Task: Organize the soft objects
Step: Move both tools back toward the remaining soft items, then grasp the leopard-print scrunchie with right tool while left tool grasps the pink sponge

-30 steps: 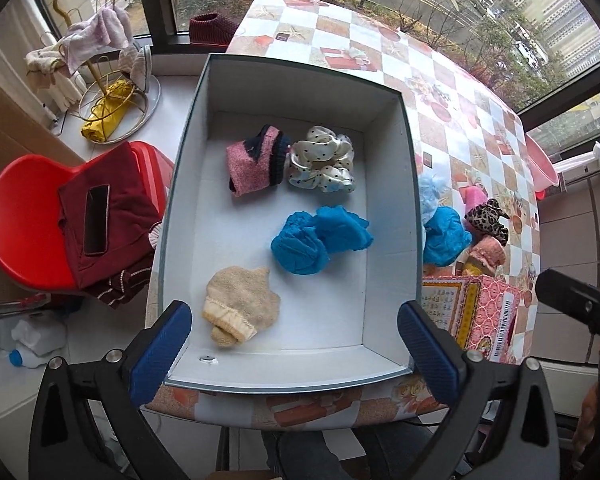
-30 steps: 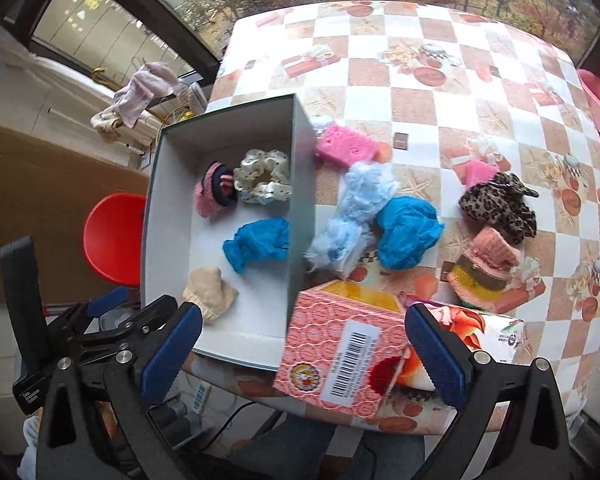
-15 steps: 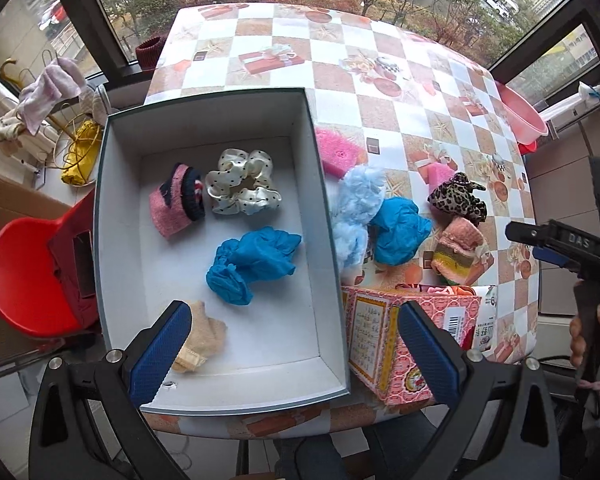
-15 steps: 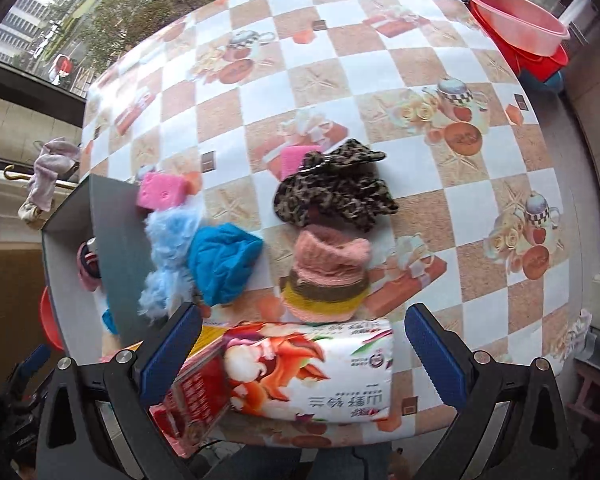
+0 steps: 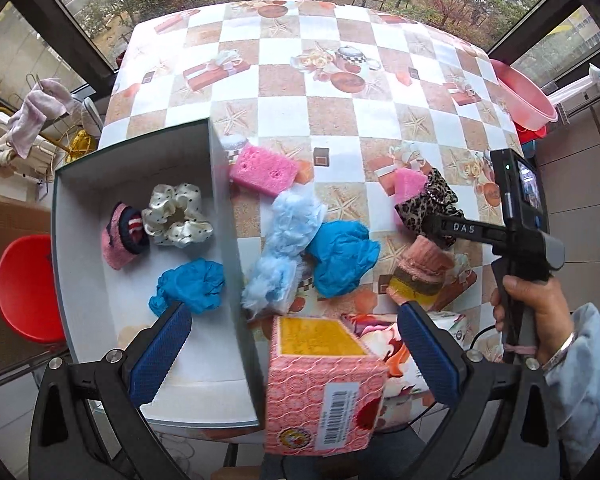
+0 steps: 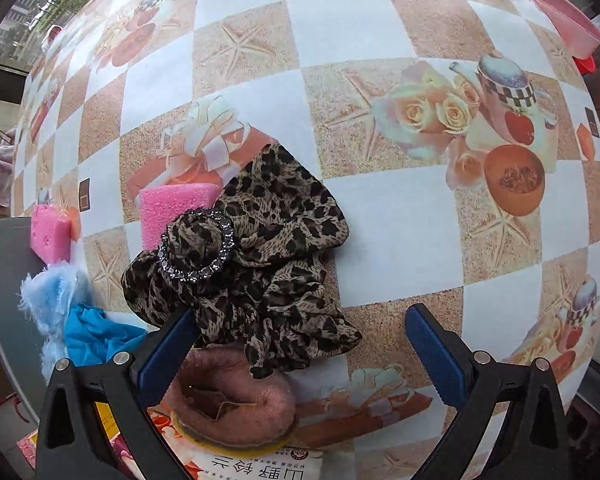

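Note:
A white box (image 5: pixel 224 216) at the left holds a pink knit cuff (image 5: pixel 122 236), a cream dotted scrunchie (image 5: pixel 176 216) and a blue glove (image 5: pixel 192 286). On the checkered cloth lie a pink sponge (image 5: pixel 264 168), a pale blue fluffy cloth (image 5: pixel 284 248), a blue glove (image 5: pixel 340 256), a leopard scrunchie (image 6: pixel 260 248), a small pink sponge (image 6: pixel 172 208) and a pink knit cuff (image 6: pixel 228 400). My left gripper (image 5: pixel 292 320) is open above the table's near edge. My right gripper (image 6: pixel 300 320) is open low over the leopard scrunchie, whose near edge lies between the fingers.
A pink patterned carton (image 5: pixel 320 384) and a flower-printed packet (image 5: pixel 380 340) stand at the near edge, under the left gripper. A hand (image 5: pixel 528 308) holds the right gripper. A pink basin (image 5: pixel 524 96) sits off the table's right side, and a red chair (image 5: pixel 24 288) at the left.
The left gripper swung right, from over the box to the box's right wall and the loose items. The right gripper dropped and moved forward onto the leopard scrunchie.

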Demonstrator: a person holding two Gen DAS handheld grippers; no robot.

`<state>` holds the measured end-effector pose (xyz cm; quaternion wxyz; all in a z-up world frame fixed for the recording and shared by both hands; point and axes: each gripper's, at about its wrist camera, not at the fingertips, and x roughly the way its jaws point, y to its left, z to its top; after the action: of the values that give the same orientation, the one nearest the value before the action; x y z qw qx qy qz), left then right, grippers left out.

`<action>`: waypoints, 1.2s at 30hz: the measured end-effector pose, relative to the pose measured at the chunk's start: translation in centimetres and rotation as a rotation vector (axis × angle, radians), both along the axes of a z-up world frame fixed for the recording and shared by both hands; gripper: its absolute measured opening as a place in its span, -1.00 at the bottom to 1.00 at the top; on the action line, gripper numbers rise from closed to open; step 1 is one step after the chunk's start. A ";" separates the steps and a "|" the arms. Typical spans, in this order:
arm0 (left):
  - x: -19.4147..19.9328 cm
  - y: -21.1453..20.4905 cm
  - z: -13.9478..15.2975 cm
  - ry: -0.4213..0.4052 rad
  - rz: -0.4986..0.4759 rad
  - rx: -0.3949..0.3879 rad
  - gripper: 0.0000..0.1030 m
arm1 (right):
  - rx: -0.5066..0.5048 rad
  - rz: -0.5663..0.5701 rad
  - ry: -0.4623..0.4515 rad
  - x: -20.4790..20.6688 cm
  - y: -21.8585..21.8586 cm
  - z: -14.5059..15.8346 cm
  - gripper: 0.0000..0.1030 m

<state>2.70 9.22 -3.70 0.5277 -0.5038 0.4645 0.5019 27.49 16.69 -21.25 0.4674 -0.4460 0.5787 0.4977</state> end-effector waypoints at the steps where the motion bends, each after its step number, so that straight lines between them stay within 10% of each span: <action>1: 1.0 0.6 -0.2 0.000 -0.008 -0.005 1.00 | 0.005 0.001 -0.020 0.6 -0.4 0.1 0.99; 9: 9.2 5.7 -3.9 0.009 -0.079 -0.031 1.00 | -0.047 -0.092 -0.201 11.9 -4.9 0.5 0.99; 18: 10.7 8.1 -6.7 0.178 -0.012 -0.046 1.00 | 0.115 -0.016 0.099 9.0 -1.2 3.5 0.99; 22: 10.8 8.1 -7.0 0.223 -0.003 -0.070 1.00 | 0.081 0.163 -0.065 5.1 0.4 0.3 0.98; 27: 13.5 8.4 -8.7 0.203 -0.013 -0.089 1.00 | 0.073 0.122 -0.155 11.6 -2.4 0.4 0.98; 36: 15.3 10.4 -13.1 0.284 0.000 -0.060 1.00 | 0.115 0.051 0.095 15.6 -3.3 3.1 0.99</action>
<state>17.98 19.60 -16.77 0.4414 -0.4431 0.5494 0.5541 43.06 13.42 -18.13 0.4514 -0.4092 0.5589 0.5625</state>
